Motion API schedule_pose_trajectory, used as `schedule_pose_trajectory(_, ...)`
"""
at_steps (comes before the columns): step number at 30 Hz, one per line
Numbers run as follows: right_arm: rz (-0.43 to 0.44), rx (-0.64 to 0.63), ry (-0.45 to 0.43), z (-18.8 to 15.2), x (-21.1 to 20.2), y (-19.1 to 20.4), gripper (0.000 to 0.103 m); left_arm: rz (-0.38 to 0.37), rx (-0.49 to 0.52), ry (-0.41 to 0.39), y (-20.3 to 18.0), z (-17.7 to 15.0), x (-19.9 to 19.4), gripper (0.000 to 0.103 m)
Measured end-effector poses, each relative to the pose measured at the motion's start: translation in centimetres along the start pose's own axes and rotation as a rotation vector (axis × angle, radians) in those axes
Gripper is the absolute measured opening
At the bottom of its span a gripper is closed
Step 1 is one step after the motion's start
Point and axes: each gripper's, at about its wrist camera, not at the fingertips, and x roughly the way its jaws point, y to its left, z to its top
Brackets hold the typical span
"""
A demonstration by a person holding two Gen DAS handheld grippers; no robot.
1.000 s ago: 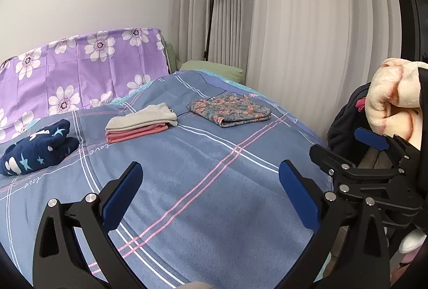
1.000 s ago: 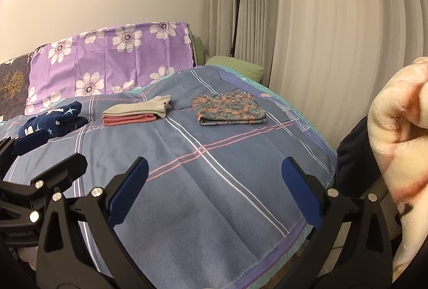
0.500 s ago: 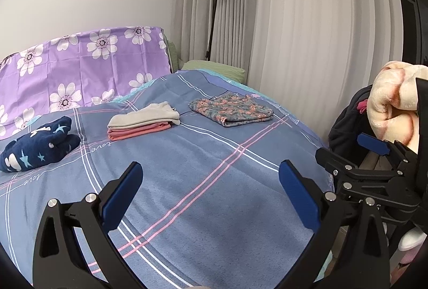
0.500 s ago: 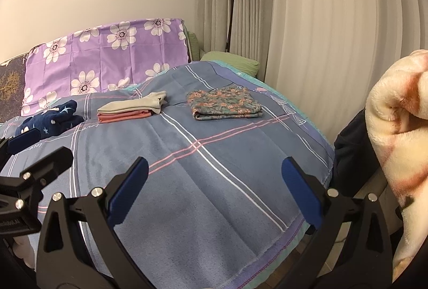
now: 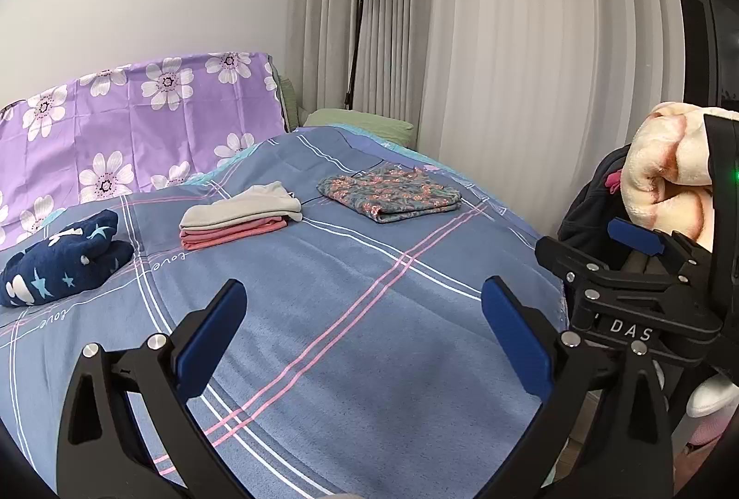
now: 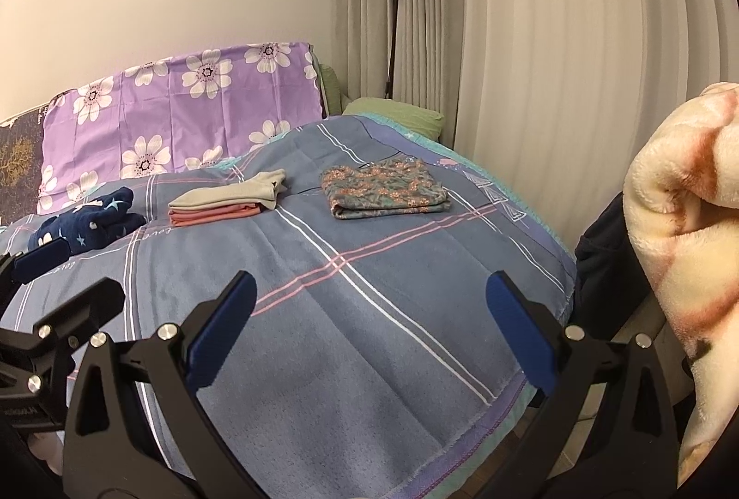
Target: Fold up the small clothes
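Note:
A folded floral garment (image 5: pixel 390 192) (image 6: pixel 385 187) lies far back on the blue plaid bedspread (image 5: pixel 323 296) (image 6: pixel 351 291). Left of it sits a folded stack, grey on pink (image 5: pixel 238 215) (image 6: pixel 226 201). A crumpled navy garment with stars (image 5: pixel 62 259) (image 6: pixel 87 224) rests at the left. My left gripper (image 5: pixel 362 333) hovers open over the bed's near part, nothing between its blue pads. Over the bed's near corner my right gripper (image 6: pixel 367 328) is open and holds nothing too. Each gripper shows at the other view's edge.
A purple flowered cover (image 5: pixel 134 139) drapes the headboard, with a green pillow (image 5: pixel 360 120) beside it. A black floor lamp (image 5: pixel 358 19) stands against pale curtains. At the right, off the bed, a cream fleece blanket (image 6: pixel 683 222) lies over dark clothing (image 5: pixel 596 199).
Both views have drifted slightly, so the clothes and bed sit a little differently in frame. The grippers stay open and nothing on the bed has moved.

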Motion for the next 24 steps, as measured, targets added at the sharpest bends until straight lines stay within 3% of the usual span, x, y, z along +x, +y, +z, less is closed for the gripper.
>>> schedule_pose_trajectory(24, 0.001, -0.002, -0.004, 0.28, -0.04, 0.15, 0.101, -0.007, 0.007, 0.002, -0.25, -0.05, -0.16, 0.102)
